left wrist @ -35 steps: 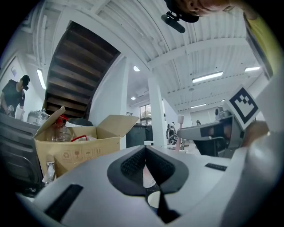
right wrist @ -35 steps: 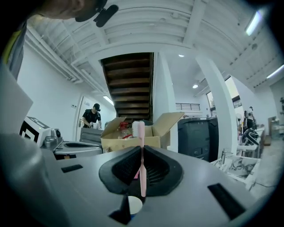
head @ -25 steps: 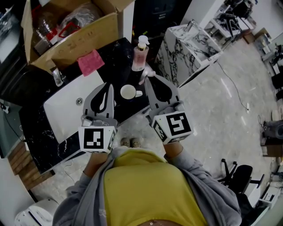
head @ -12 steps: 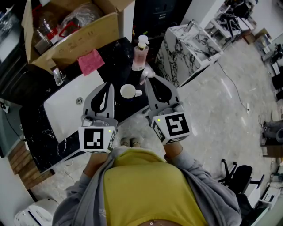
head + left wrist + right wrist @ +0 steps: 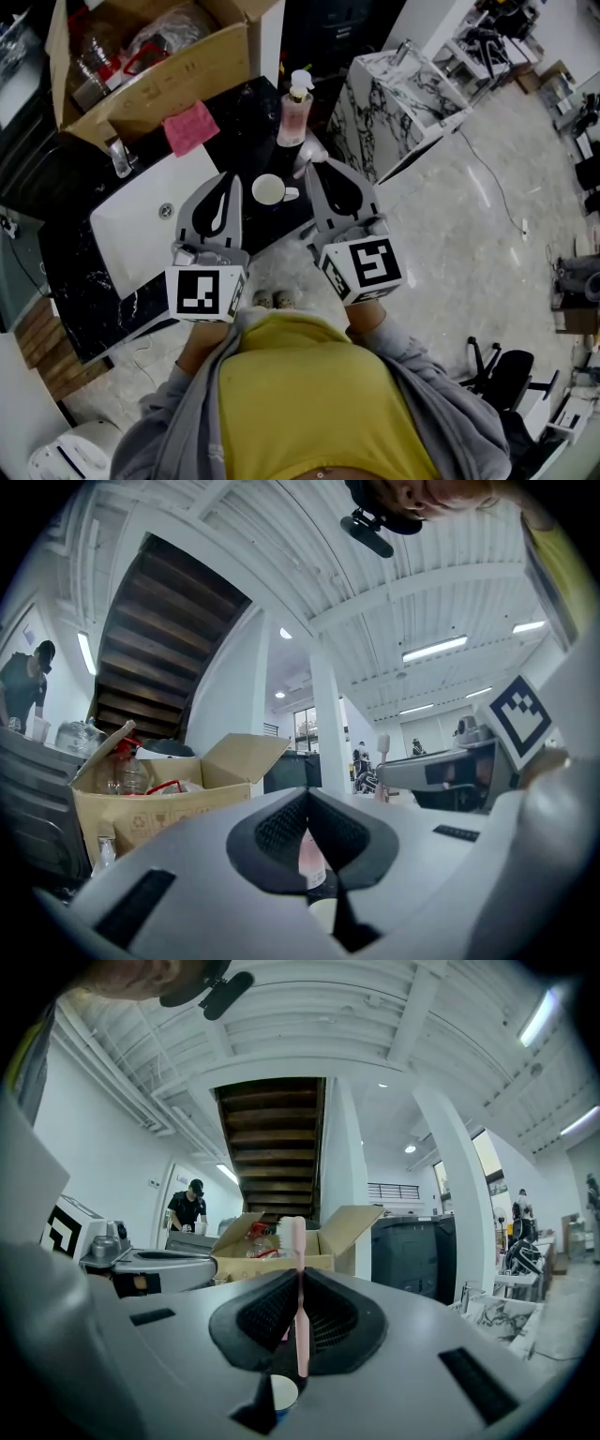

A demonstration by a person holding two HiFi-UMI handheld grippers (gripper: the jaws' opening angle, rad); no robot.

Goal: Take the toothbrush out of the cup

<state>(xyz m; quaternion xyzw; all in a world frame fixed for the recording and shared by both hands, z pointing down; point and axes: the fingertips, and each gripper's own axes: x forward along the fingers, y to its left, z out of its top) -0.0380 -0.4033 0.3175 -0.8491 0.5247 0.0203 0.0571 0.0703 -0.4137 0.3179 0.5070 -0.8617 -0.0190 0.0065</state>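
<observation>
A pink toothbrush stands upright between the jaws of my right gripper, which is shut on its handle. The bristle end rises above the jaws. The white cup stands on the black counter between the two grippers, and it shows low beneath the jaws in the right gripper view. My right gripper is just right of the cup. My left gripper is just left of the cup, its jaws shut with nothing in them. Past them, the left gripper view shows the cup.
A pink pump bottle stands behind the cup. A white sink basin with a faucet lies to the left. A pink cloth and an open cardboard box sit behind it. A marble block stands to the right.
The counter, cup and bottle have drifted slightly up and left in the head view. Both grippers keep their pose, and the right one still holds the toothbrush.
</observation>
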